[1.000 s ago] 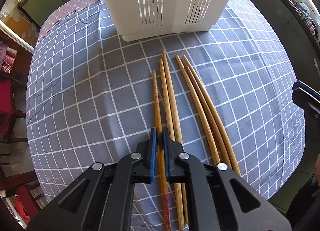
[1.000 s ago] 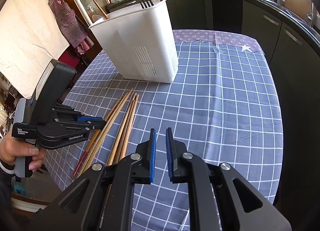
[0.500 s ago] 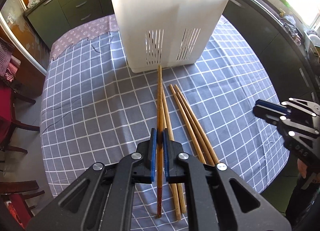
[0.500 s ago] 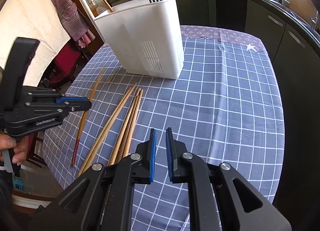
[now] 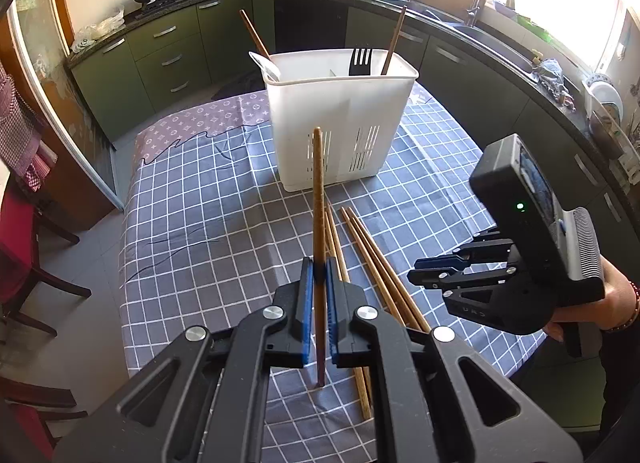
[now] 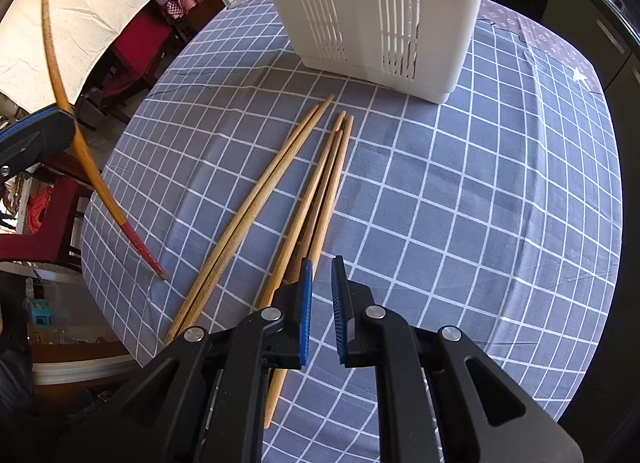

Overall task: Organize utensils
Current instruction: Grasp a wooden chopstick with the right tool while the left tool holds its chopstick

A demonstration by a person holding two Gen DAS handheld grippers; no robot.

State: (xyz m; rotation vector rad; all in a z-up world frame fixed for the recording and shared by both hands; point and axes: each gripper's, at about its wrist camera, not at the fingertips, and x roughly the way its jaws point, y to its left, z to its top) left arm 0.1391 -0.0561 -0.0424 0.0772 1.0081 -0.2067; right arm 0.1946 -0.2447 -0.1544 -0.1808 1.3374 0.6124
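Note:
My left gripper (image 5: 318, 269) is shut on a brown chopstick (image 5: 318, 199) with a red end and holds it lifted above the table, pointing toward the white utensil holder (image 5: 340, 123). The same chopstick (image 6: 76, 131) shows at the left of the right wrist view, clamped in the left gripper (image 6: 36, 135). Several wooden chopsticks (image 6: 280, 199) lie on the checked tablecloth (image 6: 460, 203) in front of the holder (image 6: 380, 7). My right gripper (image 6: 320, 275) is empty, its jaws a narrow gap apart, low over the near ends of these chopsticks. It also shows in the left wrist view (image 5: 436, 267).
The holder contains a black fork (image 5: 360, 61), a white spoon (image 5: 266, 67) and two upright sticks. Red chairs (image 6: 136, 47) stand at the table's left side. Kitchen counters (image 5: 460, 19) run behind the table. The table edge is close below my grippers.
My left gripper has lifted the red-ended chopstick off the table and tilted upward. My right gripper has dropped down and forward over the lying chopsticks.

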